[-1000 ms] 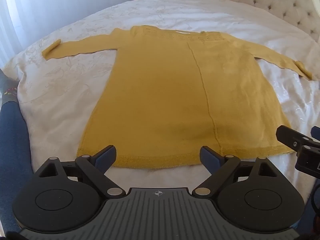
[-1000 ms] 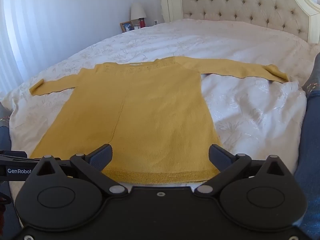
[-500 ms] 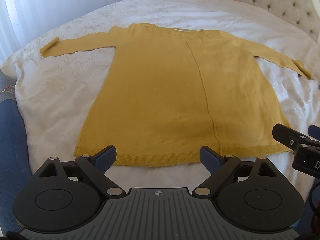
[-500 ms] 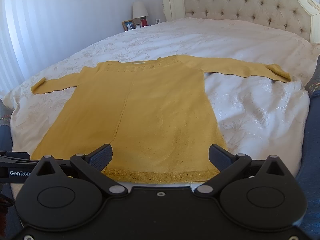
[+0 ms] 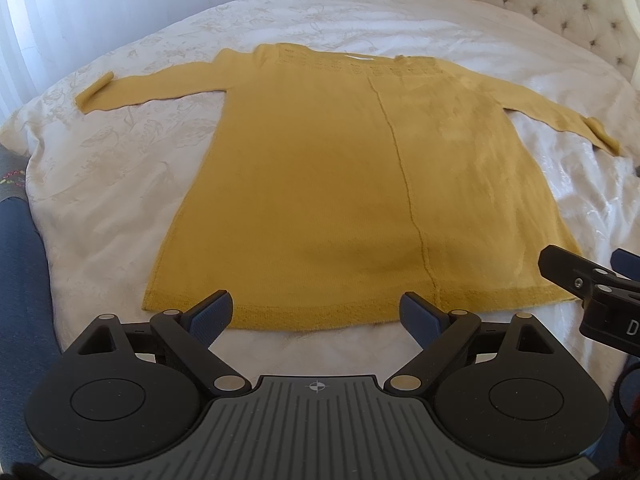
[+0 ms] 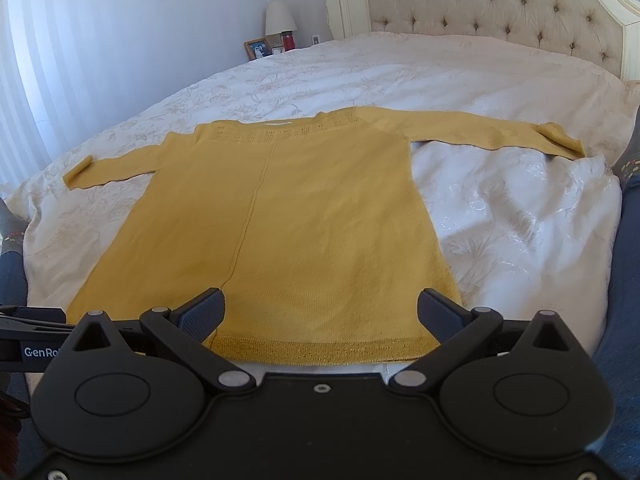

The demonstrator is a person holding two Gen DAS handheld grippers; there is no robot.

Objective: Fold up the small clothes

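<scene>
A yellow sweater (image 5: 360, 184) lay flat on the bed (image 5: 120, 168), spread out face-down or face-up I could not tell, with a raised seam running from its neckline to its hem. Both sleeves were stretched straight out to the sides, each cuff turned back on itself. The neckline pointed toward the tufted headboard (image 6: 500, 8), and the hem lay along the near edge of the bed, closest to the person.

The left gripper (image 5: 316, 312) hovered just short of the sweater's hem, tilted down toward it. Its jaws stood wide apart with nothing between them; the blue pads (image 5: 210, 314) sat over the hem's edge, but whether they touched the knit I could not tell. The right gripper (image 6: 322, 316) hung over the sweater's hem as well, toward the corner on the person's right, and its jaws too were spread wide and empty. In the left wrist view the tip of the right gripper poked in beside the sweater's right hem corner, so the two tools sat side by side along that hem.

Past the sweater, beyond the far corner of the bed, stood a lamp (image 6: 280, 18), a framed photo (image 6: 258, 49) and a red jar (image 6: 289, 40). The wall left of the sweater was covered by pale curtains (image 6: 60, 60). Blue denim legs (image 6: 624, 272) showed on both sides of the hem.
</scene>
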